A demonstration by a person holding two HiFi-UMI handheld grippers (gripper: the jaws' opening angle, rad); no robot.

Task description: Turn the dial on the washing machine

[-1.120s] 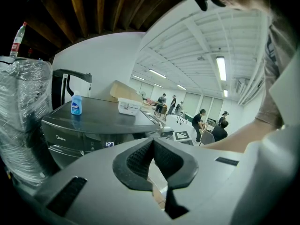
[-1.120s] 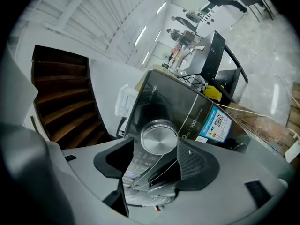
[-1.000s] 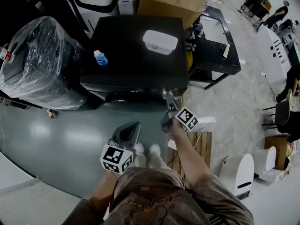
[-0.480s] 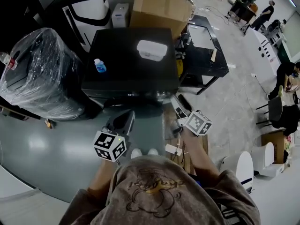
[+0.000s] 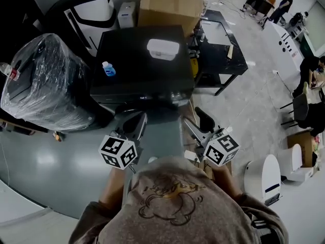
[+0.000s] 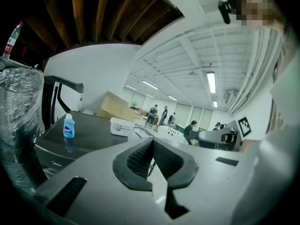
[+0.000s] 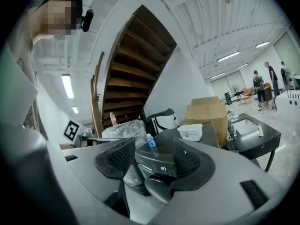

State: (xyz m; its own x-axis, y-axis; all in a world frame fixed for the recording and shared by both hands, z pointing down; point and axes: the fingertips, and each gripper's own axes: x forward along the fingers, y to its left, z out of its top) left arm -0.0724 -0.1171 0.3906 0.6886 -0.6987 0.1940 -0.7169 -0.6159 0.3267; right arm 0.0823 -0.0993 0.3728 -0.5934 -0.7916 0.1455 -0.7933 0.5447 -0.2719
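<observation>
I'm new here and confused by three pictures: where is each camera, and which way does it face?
Head view: on the person's head, looking steeply down on the washing machine; shows torso, left gripper and right gripper.
Left gripper view: on the left gripper, facing the machine along its shut jaws.
Right gripper view: on the right gripper, facing the machine between open jaws.
Shared: all show the blue bottle on the machine.

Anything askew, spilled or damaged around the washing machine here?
Nothing looks spilled or damaged. The only oddities: a small blue bottle, upright, and a white box sit loose on top of the washing machine, and the bulky unit beside it is wrapped in clear plastic.
</observation>
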